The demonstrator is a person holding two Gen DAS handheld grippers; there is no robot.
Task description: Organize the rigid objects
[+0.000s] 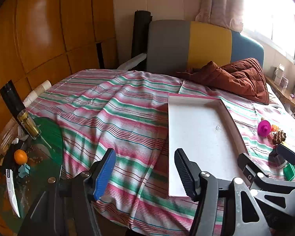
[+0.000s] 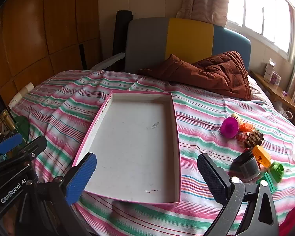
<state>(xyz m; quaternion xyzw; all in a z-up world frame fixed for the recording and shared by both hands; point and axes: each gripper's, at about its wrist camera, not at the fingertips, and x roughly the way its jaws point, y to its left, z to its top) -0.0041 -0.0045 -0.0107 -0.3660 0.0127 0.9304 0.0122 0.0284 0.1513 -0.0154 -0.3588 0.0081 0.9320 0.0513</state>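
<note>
A shallow white tray with a pink rim (image 2: 135,147) lies on the striped bedspread, with nothing in it. Small rigid toys sit to its right: a magenta top (image 2: 229,127), a brown cone-like piece (image 2: 254,137), an orange block (image 2: 262,155), a black cylinder (image 2: 247,167) and a green piece (image 2: 276,170). My right gripper (image 2: 147,177) hovers open over the tray's near end, holding nothing. My left gripper (image 1: 145,174) is open over the bedspread, just left of the tray (image 1: 196,137), also with nothing in it. In the left wrist view the magenta top (image 1: 264,128) shows beyond the tray.
A brown quilt (image 2: 212,72) is bunched at the head of the bed before a grey, yellow and blue headboard (image 2: 188,39). Left of the bed, a glass side table (image 1: 47,137) carries an orange (image 1: 20,157), a gold-capped bottle (image 1: 28,122) and clutter. A wooden ledge (image 2: 275,90) runs under the window.
</note>
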